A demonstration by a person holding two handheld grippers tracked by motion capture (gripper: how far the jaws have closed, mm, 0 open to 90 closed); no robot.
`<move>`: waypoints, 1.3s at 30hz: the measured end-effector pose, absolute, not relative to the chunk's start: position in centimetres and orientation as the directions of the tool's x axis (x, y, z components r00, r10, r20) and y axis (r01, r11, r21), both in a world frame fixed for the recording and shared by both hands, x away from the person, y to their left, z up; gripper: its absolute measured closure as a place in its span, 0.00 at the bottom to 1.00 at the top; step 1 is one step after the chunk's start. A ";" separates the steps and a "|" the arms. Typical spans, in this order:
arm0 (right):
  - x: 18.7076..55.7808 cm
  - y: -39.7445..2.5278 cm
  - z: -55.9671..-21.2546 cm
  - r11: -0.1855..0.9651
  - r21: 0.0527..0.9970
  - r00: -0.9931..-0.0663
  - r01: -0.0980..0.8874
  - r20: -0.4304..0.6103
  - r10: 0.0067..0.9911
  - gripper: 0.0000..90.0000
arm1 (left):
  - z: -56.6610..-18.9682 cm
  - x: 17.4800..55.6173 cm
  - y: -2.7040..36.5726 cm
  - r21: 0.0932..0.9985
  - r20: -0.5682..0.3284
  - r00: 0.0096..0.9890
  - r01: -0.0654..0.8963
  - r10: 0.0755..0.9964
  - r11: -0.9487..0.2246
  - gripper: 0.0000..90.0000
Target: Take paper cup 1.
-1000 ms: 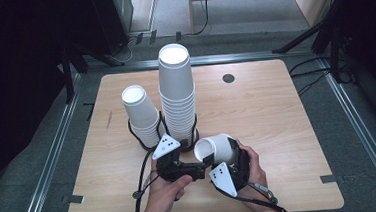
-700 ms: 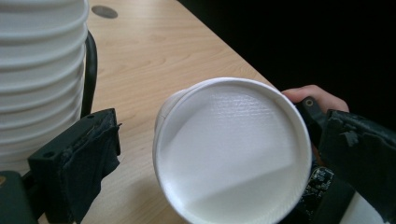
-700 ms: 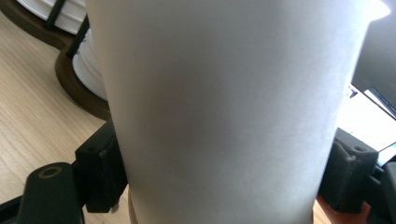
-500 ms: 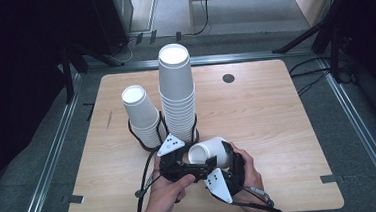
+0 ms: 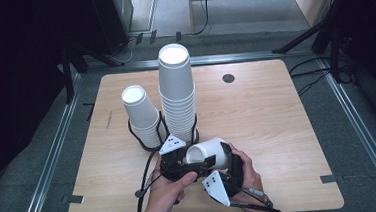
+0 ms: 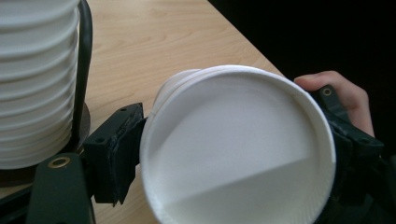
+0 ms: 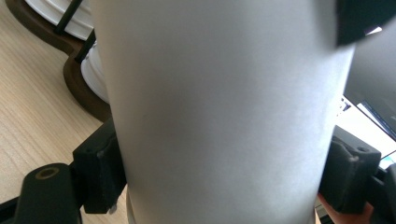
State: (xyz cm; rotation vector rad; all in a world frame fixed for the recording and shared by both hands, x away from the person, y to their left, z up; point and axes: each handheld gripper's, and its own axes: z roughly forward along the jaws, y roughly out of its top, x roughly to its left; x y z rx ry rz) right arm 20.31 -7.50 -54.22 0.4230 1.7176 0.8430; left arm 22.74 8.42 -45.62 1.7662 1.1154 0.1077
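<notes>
White unmarked paper cup (image 5: pixel 210 153), gripper-held

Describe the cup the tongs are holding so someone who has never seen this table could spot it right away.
Start at the wooden table and find the two stacks of white paper cups standing in a black holder. Just in front of them, near the table's front edge, both tongs clamp one white paper cup. It alone lies on its side, apart from the stacks.
</notes>
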 end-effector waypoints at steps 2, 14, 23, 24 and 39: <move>20.4 -7.5 -54.3 0.689 0.711 -0.309 -0.138 -0.692 0.652 0.18 | -45.6 22.7 8.5 0.774 -0.397 0.564 0.629 0.724 -0.065 0.22; 20.3 -7.7 -54.3 0.678 0.715 -0.297 -0.169 -0.693 0.657 0.10 | -45.5 22.8 9.1 0.784 -0.414 0.588 0.618 0.695 -0.055 0.26; 19.6 -8.3 -53.7 0.644 0.738 -0.319 -0.202 -0.671 0.669 0.03 | -45.1 22.6 9.8 0.821 -0.391 0.591 0.570 0.705 -0.022 0.27; 19.6 -8.5 -53.5 0.634 0.747 -0.329 -0.200 -0.661 0.674 0.03 | -45.0 22.6 10.0 0.826 -0.395 0.591 0.563 0.703 -0.009 0.27; 19.4 -11.6 -50.1 0.397 0.916 -0.404 -0.052 -0.383 0.831 0.04 | -44.3 21.2 11.0 0.940 -0.322 0.656 0.308 0.683 0.147 0.26</move>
